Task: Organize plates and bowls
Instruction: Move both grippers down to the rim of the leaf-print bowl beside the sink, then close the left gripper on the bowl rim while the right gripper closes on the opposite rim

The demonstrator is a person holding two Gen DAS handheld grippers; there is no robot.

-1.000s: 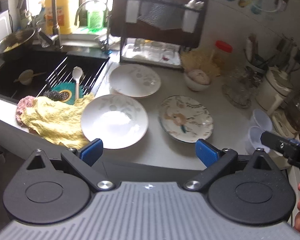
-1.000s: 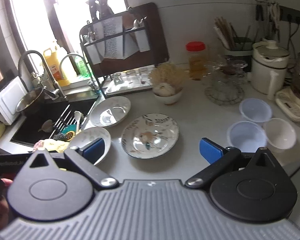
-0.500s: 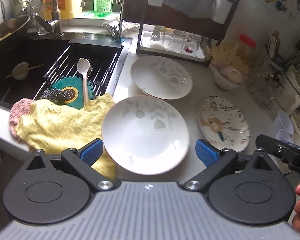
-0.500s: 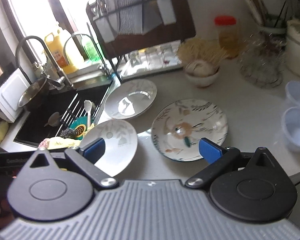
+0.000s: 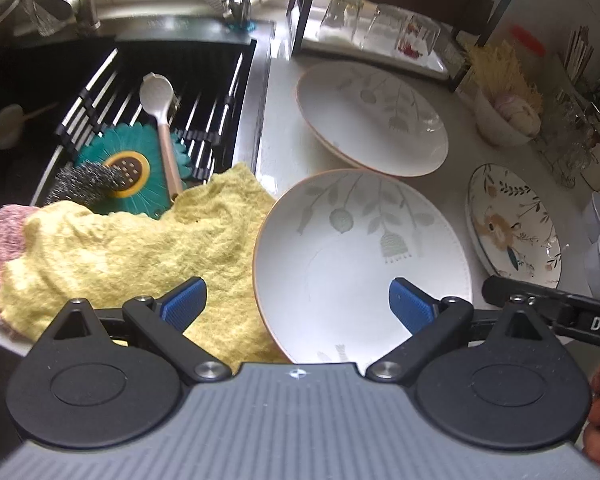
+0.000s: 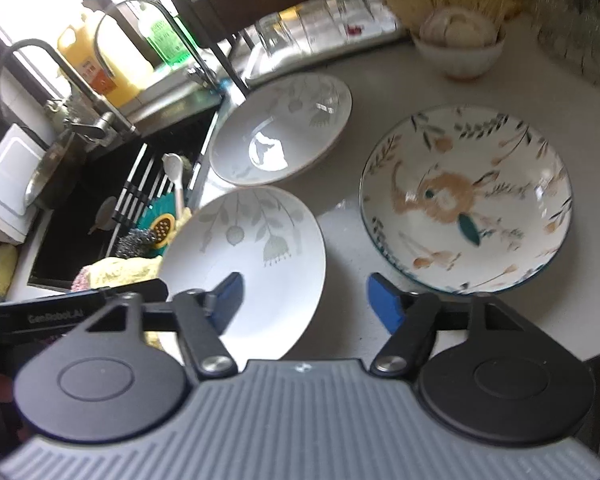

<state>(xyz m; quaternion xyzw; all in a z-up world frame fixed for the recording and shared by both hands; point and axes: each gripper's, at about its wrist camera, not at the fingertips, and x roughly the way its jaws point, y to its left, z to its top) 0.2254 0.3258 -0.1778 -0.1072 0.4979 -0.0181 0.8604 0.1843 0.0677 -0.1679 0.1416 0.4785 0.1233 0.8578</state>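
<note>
A: Starting with the largest item, what is the counter (image 5: 284, 128) carrying?

B: Beside the sink (image 5: 188, 60), a yellow cloth (image 5: 140, 256) is lying at the front edge. The near white plate (image 5: 360, 256) is sitting against it, its left rim overlapping the cloth. The far white plate (image 5: 372, 116) is resting behind it. The flowered plate (image 6: 466, 200) is sitting to the right, apart from both.

A: And the grippers?

B: The left gripper (image 5: 296, 306) is standing wide, straddling the near white plate's left rim, pads not pressing. The right gripper (image 6: 304, 300) is closing, half-wide, its jaws either side of that plate's right rim, gripping nothing.
</note>
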